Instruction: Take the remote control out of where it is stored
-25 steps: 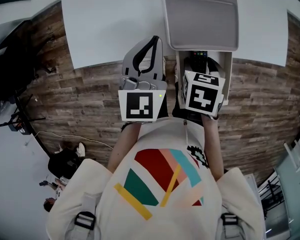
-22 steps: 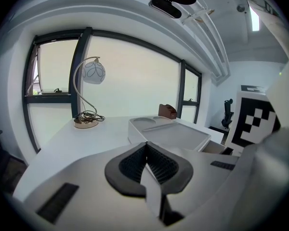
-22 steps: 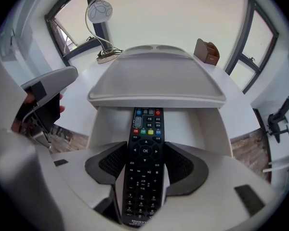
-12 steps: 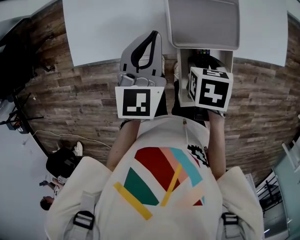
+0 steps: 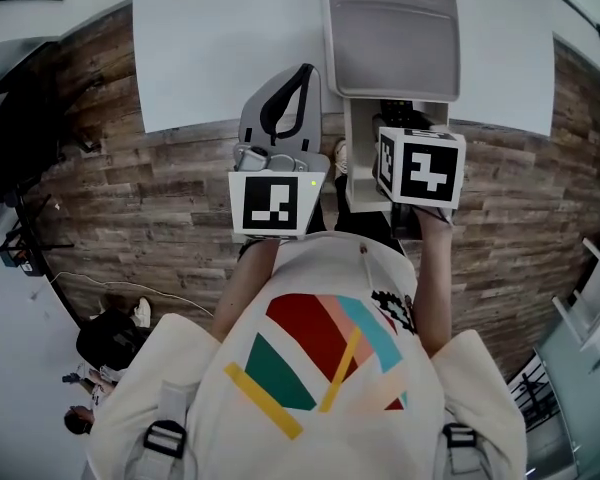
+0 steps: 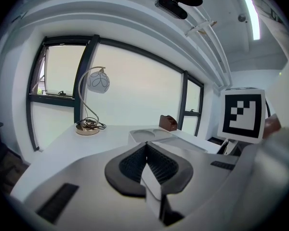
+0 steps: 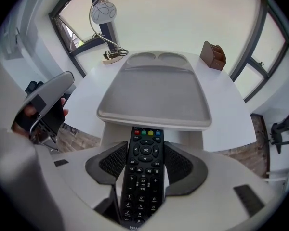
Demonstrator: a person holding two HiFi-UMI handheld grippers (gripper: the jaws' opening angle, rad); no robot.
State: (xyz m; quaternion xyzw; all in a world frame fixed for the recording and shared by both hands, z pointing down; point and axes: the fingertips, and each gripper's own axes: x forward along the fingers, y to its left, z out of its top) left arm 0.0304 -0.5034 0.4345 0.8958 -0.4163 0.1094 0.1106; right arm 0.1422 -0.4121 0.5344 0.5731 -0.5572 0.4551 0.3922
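One slim black plastic remote control (image 7: 142,186), lower centre, over pale open compartment (image 5: 360,163): my right claw (image 7: 145,150) just closed jaws on its long edges. Judge it light, stiff, slick; grip mid-body. My left claw (image 6: 147,153) clenched, empty.

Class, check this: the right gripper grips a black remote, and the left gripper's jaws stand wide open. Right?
No: the left gripper view shows the left gripper shut and empty. The right gripper, its jaws just closed further, does grip the remote.
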